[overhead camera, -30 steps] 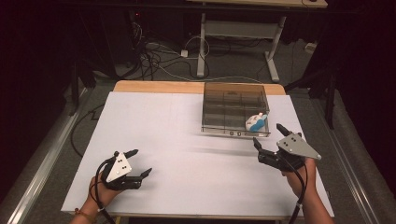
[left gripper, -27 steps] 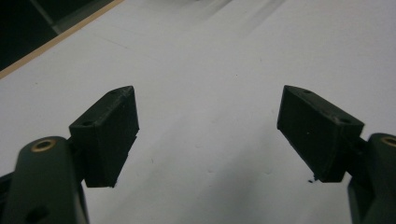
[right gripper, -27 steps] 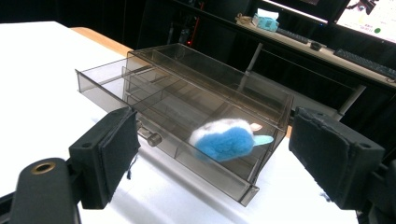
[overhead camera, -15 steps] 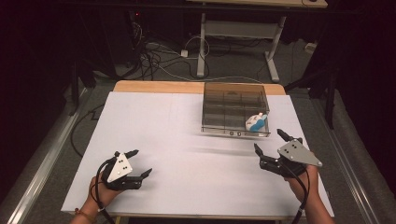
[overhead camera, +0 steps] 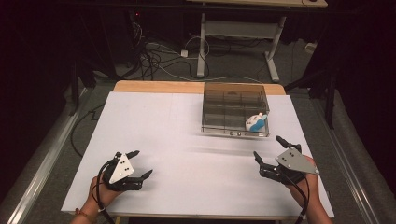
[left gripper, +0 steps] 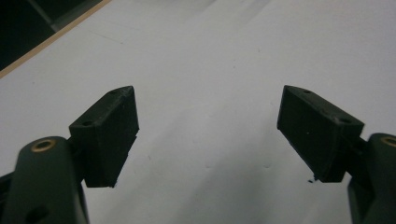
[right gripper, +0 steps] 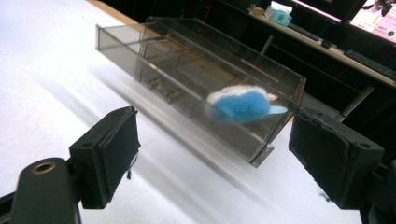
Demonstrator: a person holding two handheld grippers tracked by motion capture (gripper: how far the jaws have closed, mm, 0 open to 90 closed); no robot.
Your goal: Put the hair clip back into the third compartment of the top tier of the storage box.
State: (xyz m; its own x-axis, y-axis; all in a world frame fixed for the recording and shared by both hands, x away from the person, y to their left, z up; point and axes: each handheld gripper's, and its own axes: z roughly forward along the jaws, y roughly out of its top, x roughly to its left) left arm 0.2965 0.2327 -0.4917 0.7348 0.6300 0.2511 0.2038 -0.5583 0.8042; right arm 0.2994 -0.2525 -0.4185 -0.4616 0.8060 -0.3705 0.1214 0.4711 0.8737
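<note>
- The left gripper [overhead camera: 138, 164], a black two-jaw tool with a grey three-cornered plate on top, is hovering low over the near left part of the white table [overhead camera: 177, 140], its jaws standing wide apart with nothing between them (bare white surface is showing in the gap in the left gripper view).
- The right gripper [overhead camera: 268, 148] is sitting at the near right, also spread wide and gripping nothing, pointing toward the smoky clear plastic compartment box [overhead camera: 233, 100].
- A small blue and white fluffy toy [overhead camera: 255, 122] is lying in the box's near right compartment, apparently against the front wall, though the blur makes that hard to confirm.
- The toy [right gripper: 243, 106] is lying well apart from the right gripper's pads [right gripper: 119, 151].
</note>
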